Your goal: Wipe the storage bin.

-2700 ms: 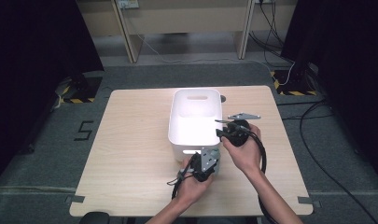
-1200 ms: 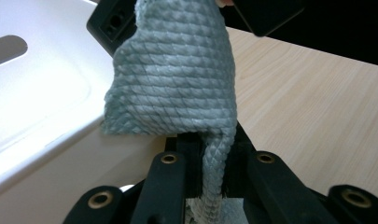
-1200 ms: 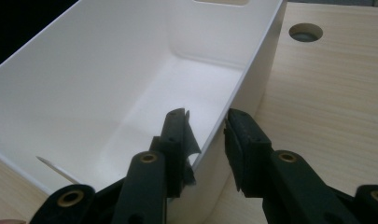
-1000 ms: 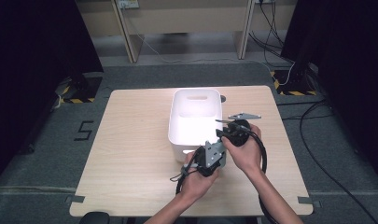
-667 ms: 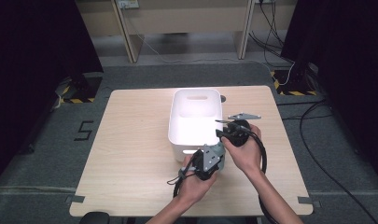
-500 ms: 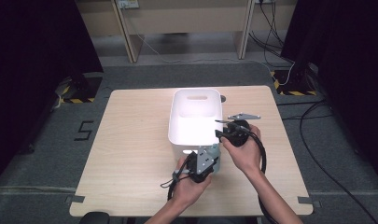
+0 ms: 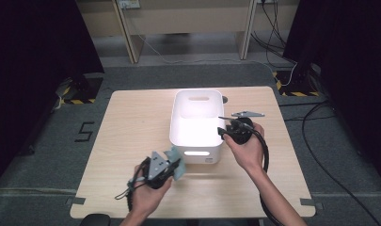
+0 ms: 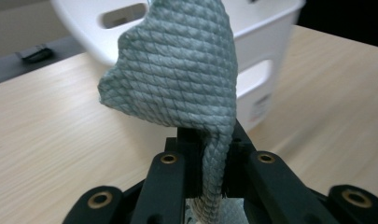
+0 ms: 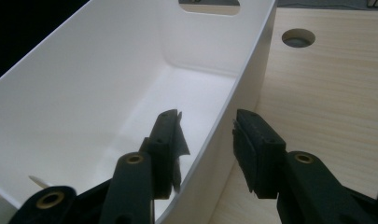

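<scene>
My left gripper (image 8: 210, 154) clamps a grey-green cloth (image 8: 177, 70); my right gripper (image 9: 207, 140) straddles the white bin's (image 9: 252, 70) wall, jaws apart. Its label is unreadable.

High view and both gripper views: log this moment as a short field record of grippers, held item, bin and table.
left gripper: shut on grey-green cloth, just in front of the bin's near wall
right gripper: open, jaws astride the bin's right wall
white bin: upright at table centre, nothing seen inside
table: light wood, round hole beyond the bin
</scene>
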The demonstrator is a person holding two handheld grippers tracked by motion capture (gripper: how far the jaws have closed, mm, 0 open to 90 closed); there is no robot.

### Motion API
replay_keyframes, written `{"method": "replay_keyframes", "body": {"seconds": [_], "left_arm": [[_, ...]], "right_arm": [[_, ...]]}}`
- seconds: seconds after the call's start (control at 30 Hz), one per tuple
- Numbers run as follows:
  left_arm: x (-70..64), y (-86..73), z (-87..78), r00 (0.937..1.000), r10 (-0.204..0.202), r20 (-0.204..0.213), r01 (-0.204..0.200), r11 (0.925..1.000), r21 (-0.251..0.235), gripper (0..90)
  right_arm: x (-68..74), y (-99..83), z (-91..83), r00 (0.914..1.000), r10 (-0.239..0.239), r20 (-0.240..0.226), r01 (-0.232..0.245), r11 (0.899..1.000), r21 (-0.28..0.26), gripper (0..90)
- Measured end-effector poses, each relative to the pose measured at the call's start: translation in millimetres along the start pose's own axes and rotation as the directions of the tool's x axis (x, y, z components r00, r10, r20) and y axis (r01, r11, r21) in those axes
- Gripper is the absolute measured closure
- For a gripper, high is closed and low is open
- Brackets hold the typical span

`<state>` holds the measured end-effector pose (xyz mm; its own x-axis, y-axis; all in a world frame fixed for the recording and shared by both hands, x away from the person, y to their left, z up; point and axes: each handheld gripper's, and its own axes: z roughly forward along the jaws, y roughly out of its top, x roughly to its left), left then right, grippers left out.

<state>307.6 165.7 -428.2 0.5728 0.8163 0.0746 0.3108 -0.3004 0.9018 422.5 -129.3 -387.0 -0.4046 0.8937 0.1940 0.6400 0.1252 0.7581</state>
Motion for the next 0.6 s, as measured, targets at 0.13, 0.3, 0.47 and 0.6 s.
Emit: {"method": "replay_keyframes", "body": {"seconds": [0.13,0.3,0.47,0.6], "left_arm": [[25.9,-4.9,-15.8,0.9972,-0.032,-0.067,0.032,0.9994,-0.01,80.8],[51.0,-7.7,-21.9,0.9905,-0.059,-0.124,0.057,0.9982,-0.018,80.7],[61.9,-5.6,-16.8,0.9882,-0.053,-0.144,0.052,0.9986,-0.007,80.6],[68.7,-2.6,-8.5,0.9878,-0.036,-0.151,0.038,0.9992,0.01,80.6]], "right_arm": [[0.5,3.8,3.3,0.9997,-0.01,0.02,0.01,1.0,0.026,66.1],[2.3,6.2,7.8,0.9994,-0.021,0.029,0.019,0.998,0.053,70.6],[2.7,8.5,8.7,0.9992,-0.019,0.036,0.017,0.998,0.065,72.7],[2.2,10.3,8.4,0.9981,-0.042,0.045,0.039,0.996,0.076,77.9]]}}
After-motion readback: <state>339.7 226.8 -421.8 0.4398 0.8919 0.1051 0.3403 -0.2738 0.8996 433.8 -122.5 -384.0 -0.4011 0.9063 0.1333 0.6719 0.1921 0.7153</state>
